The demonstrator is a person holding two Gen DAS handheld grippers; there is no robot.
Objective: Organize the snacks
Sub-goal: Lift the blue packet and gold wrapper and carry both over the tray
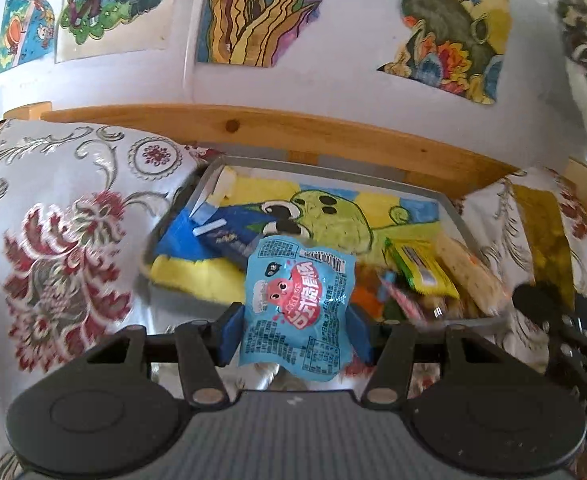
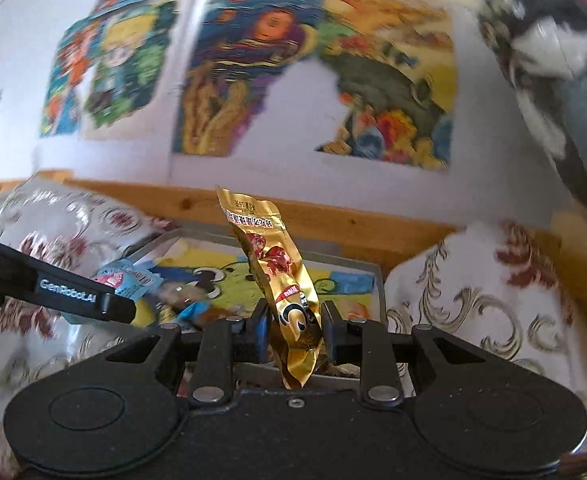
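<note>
My left gripper [image 1: 295,330] is shut on a light blue snack packet [image 1: 297,304] with a red cartoon print, held just above the near rim of a grey tray [image 1: 453,216]. In the tray lie a blue packet [image 1: 221,236], a yellow-green packet [image 1: 421,268] and a tan bar [image 1: 469,268]. My right gripper [image 2: 295,332] is shut on a gold foil snack packet [image 2: 277,276] that stands upright over the same grey tray [image 2: 377,276]. The left gripper [image 2: 73,292] with its blue packet [image 2: 127,278] shows at the left of the right wrist view.
The tray rests on a floral cloth [image 1: 65,240] and has a cartoon picture [image 1: 333,216] as its floor. A wooden rail [image 1: 293,128] runs behind it, under a wall with drawings [image 1: 253,12]. A dark patterned garment [image 2: 553,60] hangs at the upper right.
</note>
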